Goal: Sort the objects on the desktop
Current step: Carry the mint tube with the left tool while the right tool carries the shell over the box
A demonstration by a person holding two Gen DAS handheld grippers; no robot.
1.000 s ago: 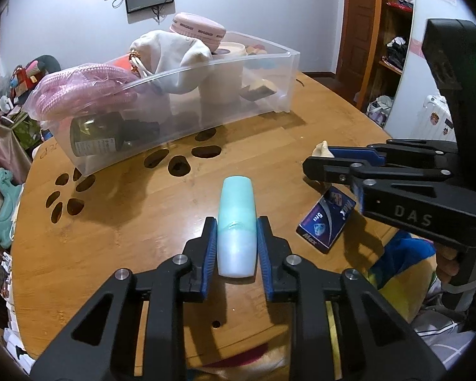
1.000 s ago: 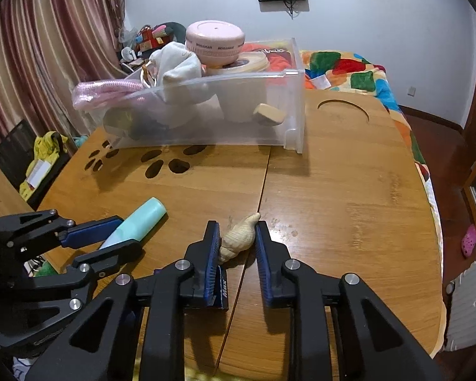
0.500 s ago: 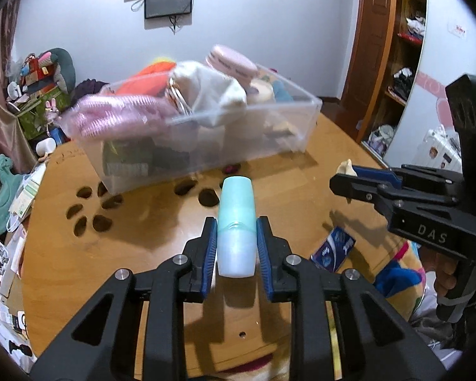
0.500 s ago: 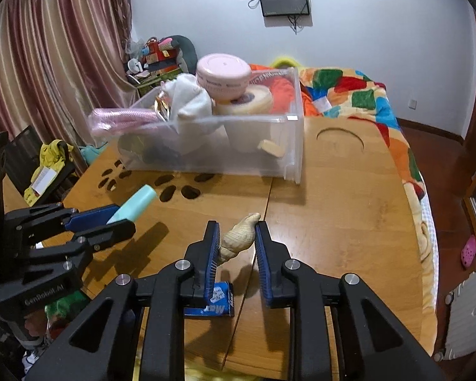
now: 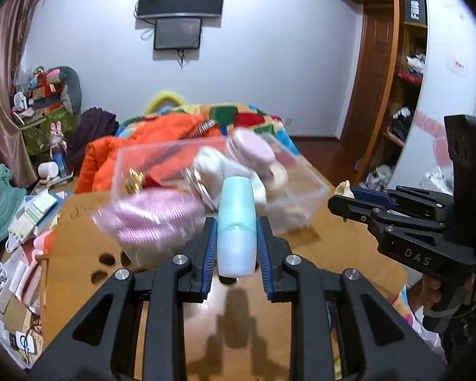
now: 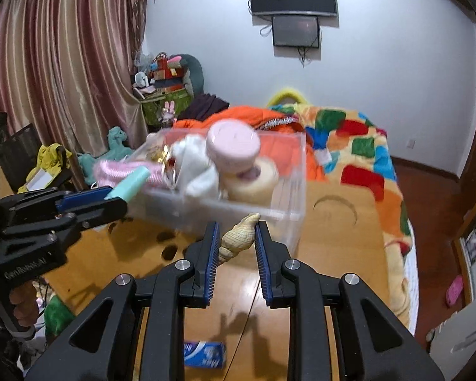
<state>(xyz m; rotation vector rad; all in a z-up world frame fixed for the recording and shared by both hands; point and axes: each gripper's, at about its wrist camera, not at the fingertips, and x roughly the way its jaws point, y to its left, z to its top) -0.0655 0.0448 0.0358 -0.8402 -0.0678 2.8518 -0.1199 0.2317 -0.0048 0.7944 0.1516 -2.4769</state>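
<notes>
My left gripper [image 5: 236, 231] is shut on a pale teal bottle [image 5: 237, 222], held well above the wooden table [image 5: 339, 247]. My right gripper [image 6: 236, 235] is shut on a cream spiral seashell [image 6: 238, 236], also lifted off the table. Each gripper shows in the other's view: the right gripper [image 5: 342, 195] with the seashell tip [image 5: 344, 188], the left gripper [image 6: 117, 198] with the teal bottle [image 6: 131, 182]. Ahead of both stands a clear plastic bin [image 5: 301, 203] [image 6: 288, 212] holding a pink round case [image 6: 233, 149], a white cloth, a tape roll and a pink pouch.
A small blue packet [image 6: 204, 354] lies on the table under the right gripper. Paw-shaped cut-outs [image 6: 169, 250] pierce the tabletop in front of the bin. A bed with an orange and patchwork blanket [image 6: 358, 155] lies beyond the table. Clutter fills the floor at left.
Both grippers have risen from the tabletop with the bottle and the shell still gripped. The bin now sits lower in each view, and its open top shows.
</notes>
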